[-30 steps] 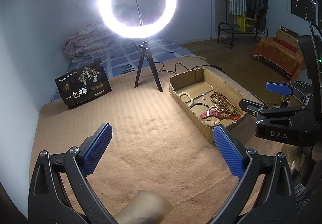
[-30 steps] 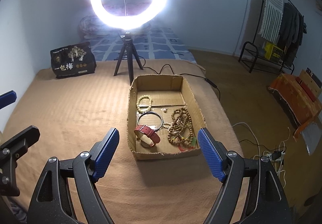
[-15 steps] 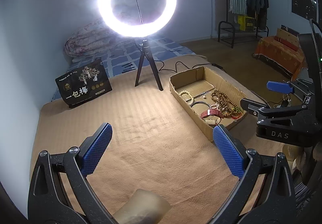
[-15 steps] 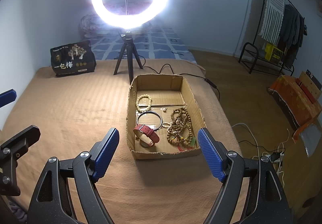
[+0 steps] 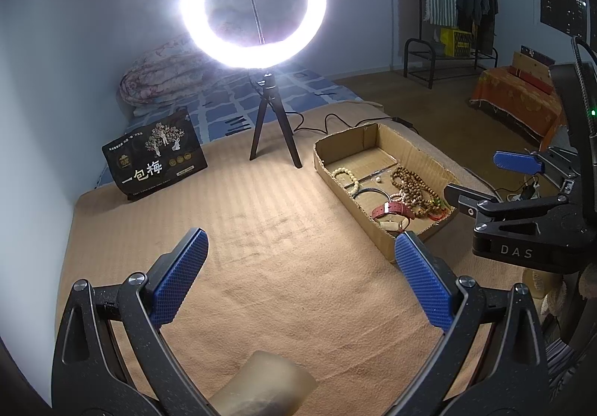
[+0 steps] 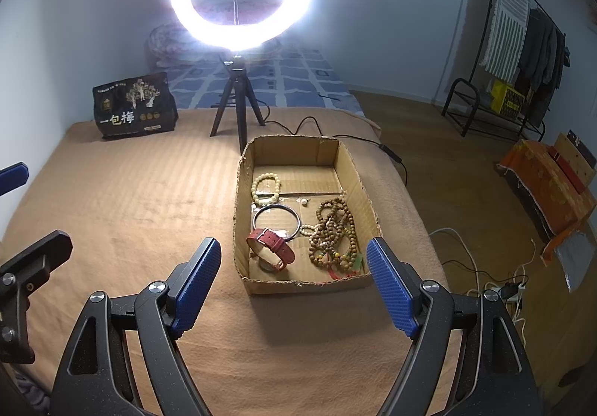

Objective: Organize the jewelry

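Observation:
An open cardboard box sits on a tan blanket and also shows in the left wrist view. It holds a red-strap watch, a black bangle, a cream bead bracelet, a pile of brown wooden beads and a small pearl. My right gripper is open and empty, just short of the box's near wall. My left gripper is open and empty over bare blanket, left of the box. The right gripper shows in the left wrist view at the right.
A lit ring light on a black tripod stands behind the box. A black printed bag leans at the back left. A cable runs past the box's far end. The blanket's edge drops to the floor on the right.
Both grippers have drifted very slightly; the box sits a touch farther from the right gripper. Nothing was grasped or released.

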Motion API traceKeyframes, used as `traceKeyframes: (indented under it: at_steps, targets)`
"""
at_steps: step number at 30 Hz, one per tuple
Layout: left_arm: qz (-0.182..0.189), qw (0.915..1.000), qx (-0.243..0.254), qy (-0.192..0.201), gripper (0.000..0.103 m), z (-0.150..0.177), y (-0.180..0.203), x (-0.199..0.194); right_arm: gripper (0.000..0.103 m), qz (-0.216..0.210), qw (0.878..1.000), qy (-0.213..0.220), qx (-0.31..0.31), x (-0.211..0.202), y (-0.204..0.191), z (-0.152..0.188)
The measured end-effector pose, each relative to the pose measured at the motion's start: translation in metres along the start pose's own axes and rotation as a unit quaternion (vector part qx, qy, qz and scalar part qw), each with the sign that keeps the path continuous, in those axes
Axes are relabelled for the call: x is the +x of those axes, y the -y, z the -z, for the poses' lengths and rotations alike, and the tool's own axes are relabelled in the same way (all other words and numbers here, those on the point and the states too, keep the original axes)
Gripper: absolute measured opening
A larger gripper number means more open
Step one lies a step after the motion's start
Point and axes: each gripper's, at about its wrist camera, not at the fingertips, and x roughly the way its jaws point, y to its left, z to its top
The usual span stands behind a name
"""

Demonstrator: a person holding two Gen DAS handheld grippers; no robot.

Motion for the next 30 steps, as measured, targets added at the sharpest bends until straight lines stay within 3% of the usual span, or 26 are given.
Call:
traceKeyframes:
  at_steps: [30]
  targets:
    - [0.006, 1.0, -0.002, -0.007, 0.102, 0.0028, 0.0038, 0.0024, 0.08, 0.0, 1.0, -0.004, -0.006, 0.0019, -0.0008, 0.0015]
